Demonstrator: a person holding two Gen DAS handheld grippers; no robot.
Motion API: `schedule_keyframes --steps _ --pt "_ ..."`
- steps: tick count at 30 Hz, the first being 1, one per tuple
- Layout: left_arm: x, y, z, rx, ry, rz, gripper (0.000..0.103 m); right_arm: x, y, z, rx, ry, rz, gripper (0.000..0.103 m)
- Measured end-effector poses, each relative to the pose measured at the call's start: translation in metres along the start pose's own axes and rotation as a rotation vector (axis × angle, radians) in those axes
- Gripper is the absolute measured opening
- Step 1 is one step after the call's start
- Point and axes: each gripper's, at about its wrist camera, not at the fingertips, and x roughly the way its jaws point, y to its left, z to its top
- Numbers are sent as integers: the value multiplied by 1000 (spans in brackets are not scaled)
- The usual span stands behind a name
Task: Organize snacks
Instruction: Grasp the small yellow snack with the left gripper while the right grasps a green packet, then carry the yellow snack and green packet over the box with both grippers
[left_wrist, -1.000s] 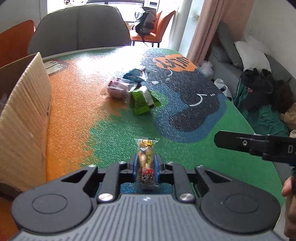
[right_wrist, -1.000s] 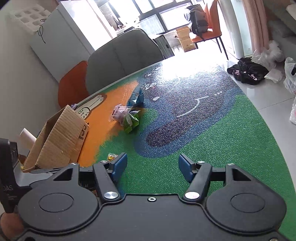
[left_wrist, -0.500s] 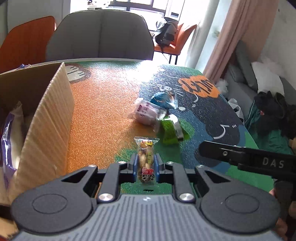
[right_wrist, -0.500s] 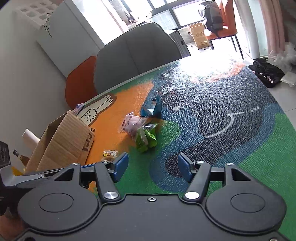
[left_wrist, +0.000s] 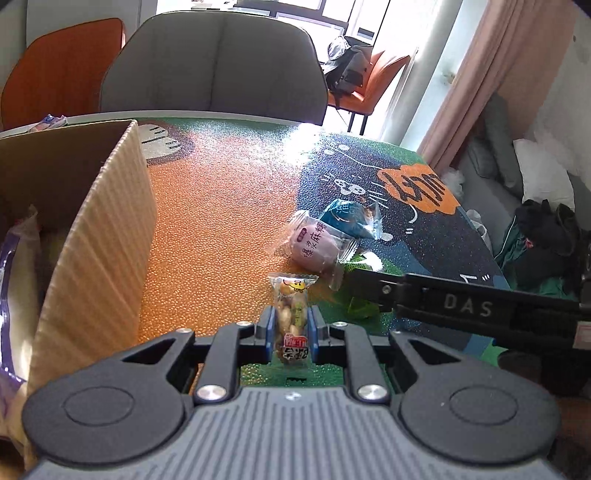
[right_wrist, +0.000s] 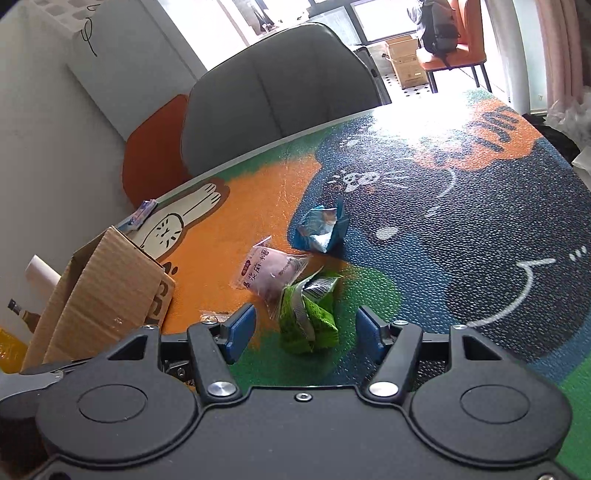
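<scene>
My left gripper (left_wrist: 291, 326) is shut on a small clear packet of nuts (left_wrist: 291, 306), held upright above the table beside the open cardboard box (left_wrist: 107, 236). My right gripper (right_wrist: 301, 328) is open, its blue pads either side of a crumpled green snack packet (right_wrist: 308, 314) on the table without touching it. A pink packet (right_wrist: 267, 275) and a blue packet (right_wrist: 319, 229) lie just beyond. In the left wrist view the pink packet (left_wrist: 314, 245) and blue packet (left_wrist: 349, 218) show, with the right gripper's black finger (left_wrist: 461, 302) across the green one.
The box (right_wrist: 107, 291) holds a purple-edged bag (left_wrist: 11, 295) and stands at the table's left. A grey chair (left_wrist: 218, 62) and an orange chair (left_wrist: 59, 70) stand behind the table. A small wrapper (right_wrist: 142, 214) lies at the far edge. A bottle (right_wrist: 22, 314) stands left of the box.
Both grippers have moved forward and left over the table. The box now fills the left of the left wrist view, and the green packet has come between the right gripper's open jaws.
</scene>
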Motion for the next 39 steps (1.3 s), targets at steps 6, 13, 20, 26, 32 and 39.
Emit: schedule_keyframes --steps 6,13,20,26,32,39 --pt "3 2 1 -23 -4 -1 17 7 8 3 -70 -9 -65 36" --pt "-5 2 0 -35 -13 -12 17 -11 7 -4 -83 19 -67 26" --pt "-29 -8 -4 -9 -47 -44 17 -42 11 -11 -78 -27 -71 25" --pt "-58 -13 -1 7 -89 -61 17 -70 28 -8 -92 -81 -52 25" --pt "-86 -12 1 20 -127 -64 17 -90 48 -5 -102 -129 -27 25" --pt "-114 -4 2 21 -164 -60 17 -102 72 -5 -131 -159 -9 25"
